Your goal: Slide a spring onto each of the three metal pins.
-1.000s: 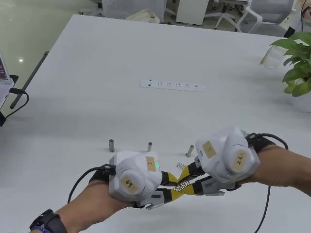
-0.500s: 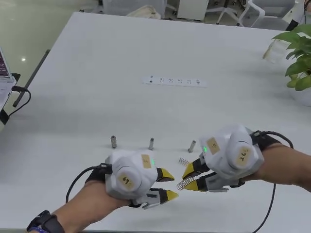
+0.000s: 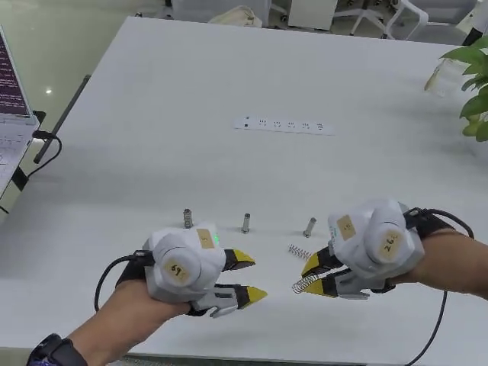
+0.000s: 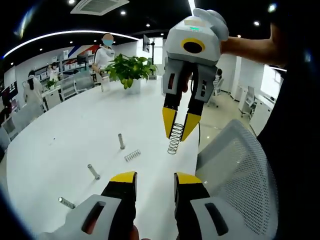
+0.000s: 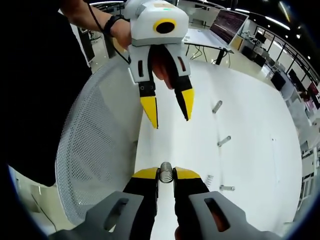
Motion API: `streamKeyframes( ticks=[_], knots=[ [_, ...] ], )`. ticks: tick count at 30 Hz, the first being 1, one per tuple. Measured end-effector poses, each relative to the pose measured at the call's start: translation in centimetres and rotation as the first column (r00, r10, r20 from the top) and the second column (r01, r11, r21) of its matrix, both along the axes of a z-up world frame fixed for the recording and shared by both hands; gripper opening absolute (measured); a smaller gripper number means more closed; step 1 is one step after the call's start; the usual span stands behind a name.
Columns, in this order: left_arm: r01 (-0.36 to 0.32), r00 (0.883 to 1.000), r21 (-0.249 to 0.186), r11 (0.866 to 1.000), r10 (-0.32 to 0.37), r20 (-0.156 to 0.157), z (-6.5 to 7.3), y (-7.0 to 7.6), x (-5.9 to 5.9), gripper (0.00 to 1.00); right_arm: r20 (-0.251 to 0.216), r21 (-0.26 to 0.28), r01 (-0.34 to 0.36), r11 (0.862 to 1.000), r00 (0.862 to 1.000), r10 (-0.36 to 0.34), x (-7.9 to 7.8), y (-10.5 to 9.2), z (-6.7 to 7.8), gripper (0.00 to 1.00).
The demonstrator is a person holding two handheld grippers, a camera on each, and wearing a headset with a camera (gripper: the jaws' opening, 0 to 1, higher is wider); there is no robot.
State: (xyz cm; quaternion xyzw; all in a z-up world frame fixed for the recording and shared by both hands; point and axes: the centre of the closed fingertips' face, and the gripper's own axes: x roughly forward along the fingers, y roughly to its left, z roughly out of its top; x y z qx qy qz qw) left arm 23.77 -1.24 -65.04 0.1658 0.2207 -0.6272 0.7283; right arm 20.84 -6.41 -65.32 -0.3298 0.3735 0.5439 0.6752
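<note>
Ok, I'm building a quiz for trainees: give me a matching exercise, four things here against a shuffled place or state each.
1 left gripper
2 right gripper
3 loose spring
4 power strip

A lying on the table near a pin
B open, holding nothing
C across the table, beyond the pins
D shut on a second spring

Pairs: 1-B, 2-D, 3-A, 4-C
</note>
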Motion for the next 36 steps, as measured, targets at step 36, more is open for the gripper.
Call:
streamKeyframes(
  ticks=[36],
  knots=[
    [-0.31, 0.951, -0.028, 0.95, 0.31, 0.005, 1.2, 10.5, 4.7, 0.34, -0.006, -0.057, 0.033, 0.998, 0.999, -0.033, 3.2, -0.9, -1.9, 0.09]
  ],
)
